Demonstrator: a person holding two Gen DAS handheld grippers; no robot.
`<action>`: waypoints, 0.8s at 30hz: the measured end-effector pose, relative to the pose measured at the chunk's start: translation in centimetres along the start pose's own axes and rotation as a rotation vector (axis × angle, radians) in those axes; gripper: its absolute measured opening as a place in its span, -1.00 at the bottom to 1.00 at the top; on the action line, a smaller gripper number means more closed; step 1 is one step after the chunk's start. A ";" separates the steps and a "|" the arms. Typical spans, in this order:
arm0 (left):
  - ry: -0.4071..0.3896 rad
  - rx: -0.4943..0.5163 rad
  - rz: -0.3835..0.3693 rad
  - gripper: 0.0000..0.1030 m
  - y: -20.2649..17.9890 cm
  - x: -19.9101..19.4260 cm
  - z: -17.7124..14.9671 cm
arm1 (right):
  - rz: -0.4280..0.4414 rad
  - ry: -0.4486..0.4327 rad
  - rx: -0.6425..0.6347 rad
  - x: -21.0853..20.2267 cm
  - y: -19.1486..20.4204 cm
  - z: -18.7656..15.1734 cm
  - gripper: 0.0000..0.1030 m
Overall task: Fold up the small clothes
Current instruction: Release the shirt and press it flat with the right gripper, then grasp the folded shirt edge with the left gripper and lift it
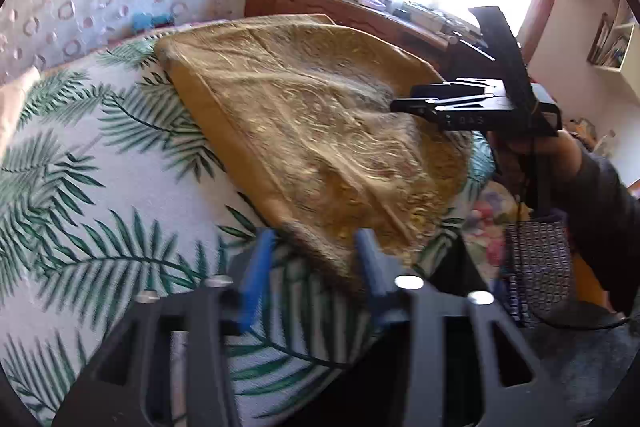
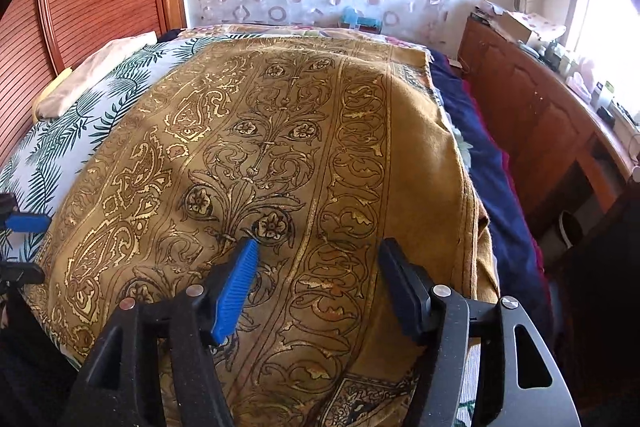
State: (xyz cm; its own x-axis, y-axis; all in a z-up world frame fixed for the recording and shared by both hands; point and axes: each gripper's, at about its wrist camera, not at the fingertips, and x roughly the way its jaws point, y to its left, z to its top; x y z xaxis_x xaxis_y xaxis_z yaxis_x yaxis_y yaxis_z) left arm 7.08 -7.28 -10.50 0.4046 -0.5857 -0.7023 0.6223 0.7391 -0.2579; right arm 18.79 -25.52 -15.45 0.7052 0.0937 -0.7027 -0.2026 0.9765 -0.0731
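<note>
Right wrist view shows the right gripper [image 2: 320, 259] spread above the flat gold cloth [image 2: 256, 155], while the left gripper [image 1: 316, 251], also spread, straddles its near corner, likely ready to lift a fold.

Left tongs [image 1: 316, 263] are spread wide, blue pads apart. Right tongs [image 2: 320, 279] are likewise wide open, held level in the person's hand [image 1: 536, 155], pointing leftward.
</note>
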 end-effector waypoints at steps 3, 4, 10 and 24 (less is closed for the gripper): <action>0.011 0.009 -0.005 -0.54 -0.4 0.1 0.1 | 0.012 0.004 0.012 -0.6 -0.5 -0.2 0.26; 0.019 0.011 -0.007 -0.72 -0.5 0.2 0.2 | 0.014 0.000 0.014 -0.9 -0.6 -0.2 0.26; -0.073 -0.001 -0.021 -0.93 -1.1 -1.3 2.0 | 0.065 -0.013 0.032 -2.7 -0.6 -0.4 0.26; -0.237 0.051 -0.016 -0.93 -1.6 -2.1 11.3 | 0.208 -0.106 -0.001 -9.1 1.8 -0.7 0.29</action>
State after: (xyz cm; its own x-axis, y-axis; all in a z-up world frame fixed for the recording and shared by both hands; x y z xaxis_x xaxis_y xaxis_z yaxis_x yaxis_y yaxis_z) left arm 12.82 -10.96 -1.17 0.5369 -0.6634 -0.5212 0.6604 0.7149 -0.2298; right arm 11.53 -24.78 -9.70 0.7153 0.3129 -0.6249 -0.3518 0.9338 0.0649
